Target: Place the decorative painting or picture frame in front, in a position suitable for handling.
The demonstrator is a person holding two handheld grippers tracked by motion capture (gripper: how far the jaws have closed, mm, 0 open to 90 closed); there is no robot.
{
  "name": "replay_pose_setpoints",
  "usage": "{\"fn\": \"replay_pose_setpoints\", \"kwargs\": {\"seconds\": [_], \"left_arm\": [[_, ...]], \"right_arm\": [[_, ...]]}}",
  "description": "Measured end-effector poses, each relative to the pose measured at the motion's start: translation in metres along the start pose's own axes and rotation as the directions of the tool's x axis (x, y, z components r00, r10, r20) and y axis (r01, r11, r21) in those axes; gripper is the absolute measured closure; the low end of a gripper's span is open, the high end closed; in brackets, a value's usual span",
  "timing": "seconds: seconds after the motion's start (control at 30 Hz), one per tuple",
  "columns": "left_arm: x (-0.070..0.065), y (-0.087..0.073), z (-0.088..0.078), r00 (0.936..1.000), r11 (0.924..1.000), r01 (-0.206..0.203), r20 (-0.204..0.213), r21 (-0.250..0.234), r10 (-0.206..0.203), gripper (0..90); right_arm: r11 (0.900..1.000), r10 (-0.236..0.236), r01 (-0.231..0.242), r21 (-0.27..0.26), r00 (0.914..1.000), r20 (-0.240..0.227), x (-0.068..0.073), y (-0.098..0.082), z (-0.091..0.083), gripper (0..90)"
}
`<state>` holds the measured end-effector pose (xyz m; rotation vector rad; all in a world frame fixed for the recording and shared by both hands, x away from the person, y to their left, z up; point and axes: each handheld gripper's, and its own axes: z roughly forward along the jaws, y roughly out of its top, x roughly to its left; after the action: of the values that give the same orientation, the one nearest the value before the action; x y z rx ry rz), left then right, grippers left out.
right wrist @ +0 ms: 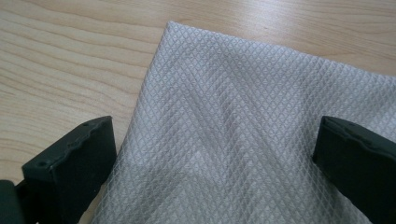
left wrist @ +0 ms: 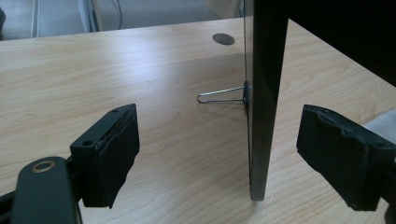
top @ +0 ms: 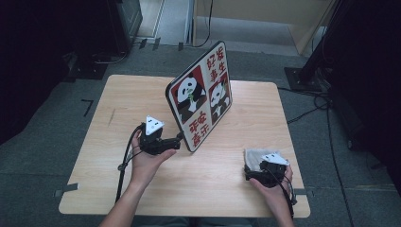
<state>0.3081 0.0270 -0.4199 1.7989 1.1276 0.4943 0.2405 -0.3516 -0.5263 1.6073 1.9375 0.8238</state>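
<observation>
Wood table [top: 142, 94]: our left gripper [top: 178, 138] jaws gape, unclenched, straddling the panda board [top: 201, 97] edge to steady it; right gripper [top: 259, 165] jaws hang released over the cloth [right wrist: 243, 121].

table [top: 142, 94]: light wood | on it: panda board [top: 201, 97] standing upright; grey cloth [top: 255, 157] lying flat

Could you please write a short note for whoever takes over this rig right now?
Left gripper: open, jaws either side of the panda picture board's near edge, pads not touching it.
Right gripper: open, over the grey cloth at the table's near right.
Board stands upright mid-table on its wire stand.
Done: both grippers positioned.
Left: grip board, pick up cloth, likely wipe.
</observation>
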Motion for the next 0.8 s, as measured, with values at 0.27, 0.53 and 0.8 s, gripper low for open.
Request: {"fn": "replay_pose_setpoints", "kwargs": {"seconds": [0.27, 0.53, 0.8], "left_arm": [[-0.004, 0.008, 0.006, 0.9998, 0.9998, 0.016, 0.011, -0.009, -0.016, 16.2], [-0.007, 0.014, 0.011, 0.9998, 0.9986, 0.019, -0.011, -0.048, -0.019, 29.3], [-0.009, 0.024, 0.013, 0.9997, 0.9969, 0.024, 0.0, -0.075, -0.025, 40.3]], "right_arm": [[1.0, 0.001, -0.001, 0.001, 1.0, 0.0, 0.0, 0.0, 0.0, 0.0], [1.0, 0.001, -0.001, 0.001, 1.0, 0.0, 0.0, 0.0, 0.0, 0.0], [1.0, -0.001, 0.001, -0.002, 1.0, 0.0, 0.0, 0.0, 0.0, 0.0]]}}
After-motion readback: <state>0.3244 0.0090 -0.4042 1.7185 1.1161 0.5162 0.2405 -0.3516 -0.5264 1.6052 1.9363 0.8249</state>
